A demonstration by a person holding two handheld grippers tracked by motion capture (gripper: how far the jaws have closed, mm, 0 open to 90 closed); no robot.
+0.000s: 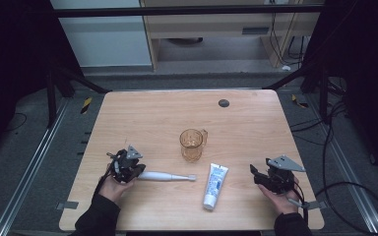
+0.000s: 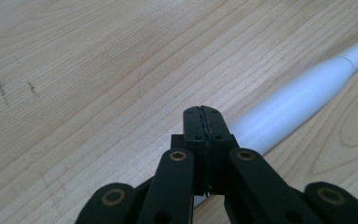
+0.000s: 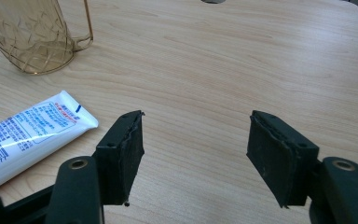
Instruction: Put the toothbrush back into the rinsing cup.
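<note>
Nearest the table's (image 1: 128, 108) front edge, the left gripper (image 1: 126, 166) rests pressed together beside the toothbrush (image 1: 167, 176), holding nothing; right gripper (image 1: 268, 178) spread beside the toothpaste (image 1: 215, 186). Likely pre-grasp: next, open around the handle.

High view looks down over the table (image 1: 246, 110); gripper views sit close above it — sharing its wood.

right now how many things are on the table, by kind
toothbrush: 1
toothpaste tube: 1
cup: 1
total: 3
</note>
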